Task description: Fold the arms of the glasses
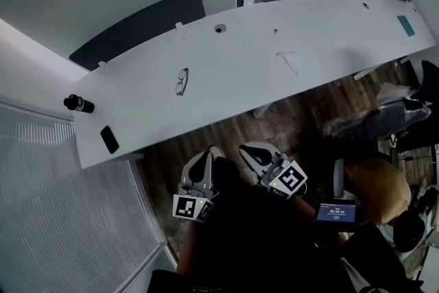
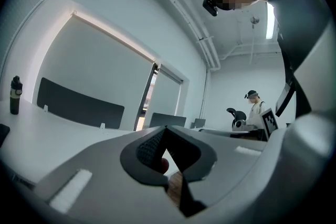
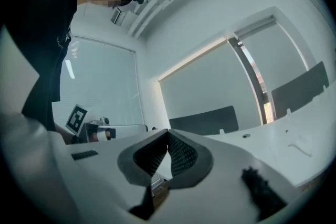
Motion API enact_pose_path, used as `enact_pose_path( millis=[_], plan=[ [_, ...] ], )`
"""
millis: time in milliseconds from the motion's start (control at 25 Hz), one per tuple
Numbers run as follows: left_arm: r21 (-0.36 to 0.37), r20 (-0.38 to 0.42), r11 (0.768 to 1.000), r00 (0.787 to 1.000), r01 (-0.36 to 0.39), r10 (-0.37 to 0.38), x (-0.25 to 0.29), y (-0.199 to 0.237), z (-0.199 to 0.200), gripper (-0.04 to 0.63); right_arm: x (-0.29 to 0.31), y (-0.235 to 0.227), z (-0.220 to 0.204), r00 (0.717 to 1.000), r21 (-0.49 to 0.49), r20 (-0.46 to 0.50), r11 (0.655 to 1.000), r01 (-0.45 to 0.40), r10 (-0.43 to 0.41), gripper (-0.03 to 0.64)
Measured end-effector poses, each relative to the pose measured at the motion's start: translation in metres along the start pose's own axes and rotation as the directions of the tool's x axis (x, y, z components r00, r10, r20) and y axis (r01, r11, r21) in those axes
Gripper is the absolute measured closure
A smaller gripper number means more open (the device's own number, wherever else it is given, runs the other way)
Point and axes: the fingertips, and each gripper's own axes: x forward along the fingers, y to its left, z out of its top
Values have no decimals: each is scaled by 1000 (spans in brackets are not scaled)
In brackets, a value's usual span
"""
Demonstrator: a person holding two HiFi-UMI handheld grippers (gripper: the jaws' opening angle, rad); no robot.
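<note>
A pair of dark-framed glasses [image 1: 181,81] lies on the long white table [image 1: 233,72], left of its middle; the frame is too small to tell how the arms stand. Both grippers hang well short of the table's near edge, over the wooden floor. My left gripper [image 1: 213,150] is shut with nothing between its jaws, and its tips meet in the left gripper view [image 2: 165,129]. My right gripper [image 1: 245,147] is shut and empty as well [image 3: 168,134]. Neither gripper view shows the glasses.
A black bottle [image 1: 78,103] and a black phone [image 1: 109,139] lie at the table's left end. A white cable piece [image 1: 288,60] and a teal item [image 1: 406,25] sit further right. Dark divider panels [image 1: 140,25] stand behind the table. An office chair [image 1: 381,121] is at the right.
</note>
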Motion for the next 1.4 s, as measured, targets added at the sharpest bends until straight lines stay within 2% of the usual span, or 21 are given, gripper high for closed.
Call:
enact_pose_path(
  millis=[160, 240, 360, 600, 1040, 1200, 1400],
  plan=[
    [44, 40, 998, 998, 53, -55, 5, 15, 20, 588, 35, 5, 4, 999, -34, -30, 999, -37, 36, 611],
    [47, 5, 997, 998, 65, -65, 1, 27, 22, 588, 55, 15, 5, 998, -42, -41, 997, -59, 57, 611],
    [37, -27, 998, 998, 51, -50, -3, 50, 28, 588, 86, 26, 5, 994, -55, -58, 994, -95, 92, 611],
    [20, 16, 1000, 1000, -3, 3, -2, 93, 30, 588, 129, 29, 7, 988, -117, -57, 981, -152, 146, 611],
    [-9, 23, 1000, 1000, -4, 4, 18, 154, 34, 588, 190, 15, 9, 986, -136, -59, 978, -160, 153, 611],
    [-29, 13, 1000, 1000, 11, -10, 21, 180, 35, 588, 214, 15, 5, 985, -106, -105, 984, -146, 135, 611],
    [-38, -14, 999, 1000, 9, -9, 15, 221, 40, 588, 253, 26, 2, 973, -109, -165, 978, -179, 160, 611]
  ],
)
